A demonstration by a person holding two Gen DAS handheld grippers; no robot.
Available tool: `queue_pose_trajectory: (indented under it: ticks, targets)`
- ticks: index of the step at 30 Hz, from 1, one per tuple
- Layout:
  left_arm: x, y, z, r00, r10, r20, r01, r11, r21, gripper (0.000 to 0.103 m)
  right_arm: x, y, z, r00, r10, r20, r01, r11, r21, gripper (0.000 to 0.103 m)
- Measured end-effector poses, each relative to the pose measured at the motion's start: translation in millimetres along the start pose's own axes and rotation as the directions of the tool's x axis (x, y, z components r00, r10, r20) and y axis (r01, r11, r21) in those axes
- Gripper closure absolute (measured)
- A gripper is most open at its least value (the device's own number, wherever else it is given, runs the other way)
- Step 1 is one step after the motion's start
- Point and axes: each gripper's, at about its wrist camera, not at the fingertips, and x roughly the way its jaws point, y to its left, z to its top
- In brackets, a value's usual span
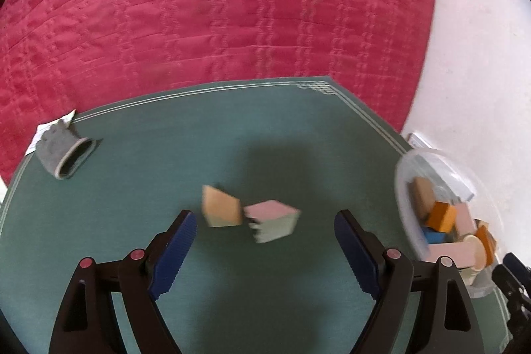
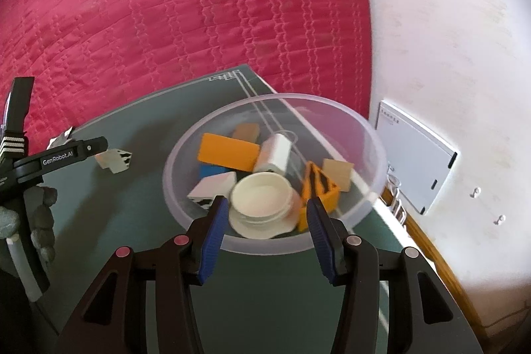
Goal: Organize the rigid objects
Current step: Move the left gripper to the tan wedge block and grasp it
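Now the left tool (image 1: 265, 241) hangs wide open over a tan block (image 1: 221, 210) touching a pink block (image 1: 272, 220) on the desk (image 1: 132, 221); closing could nudge both. The right tool (image 2: 267, 229), part-open and empty, hovers at the bowl (image 2: 351, 118).

Both grippers look the same: black angular plastic arms, ribbed blue fingers (image 2: 212, 231), pink pivot caps. The left gripper (image 2: 59, 155) says "GenRobot.AI" in white, held in a grey knit glove (image 2: 36, 221).

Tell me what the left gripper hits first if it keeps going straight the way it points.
Probably the pink block on the green mat, just ahead of the left gripper, with the tan block beside it. Jaws stand open, nothing between them.
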Motion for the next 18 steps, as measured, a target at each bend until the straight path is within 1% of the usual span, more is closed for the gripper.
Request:
queue_pose_trajectory:
  ticks: [7, 9, 12, 15, 18]
  targets:
    - [4.8, 26.0, -4.6, 0.998, 0.056, -0.027, -0.057, 0.998, -0.024, 0.015, 2.5, 22.1, 1.1, 0.999, 0.038, -0.007, -0.038, 0.999, -0.039, 0.053]
    - [8.4, 30.0, -6.3, 0.996, 0.077, -0.04, -0.078, 0.997, -0.014, 0.015, 2.8, 28.0, 0.1, 0.999, 0.049, -0.01, -0.049, 0.998, -0.048, 0.053]
    - [13.7, 33.8, -7.3, 0.995, 0.091, -0.051, -0.091, 0.996, -0.003, 0.015, 3.6, 37.0, -1.2, 0.998, 0.066, -0.016, -0.067, 0.996, -0.063, 0.053]
    - [20.3, 37.1, -7.6, 0.992, 0.103, -0.067, -0.102, 0.995, 0.02, 0.015, 4.7, 45.0, -3.4, 0.996, 0.082, -0.025, -0.084, 0.993, -0.085, 0.053]
    - [25.0, 41.0, -7.6, 0.989, 0.13, -0.073, -0.126, 0.991, 0.048, 0.015, 5.6, 51.8, -5.5, 0.995, 0.095, -0.033, -0.098, 0.99, -0.105, 0.052]
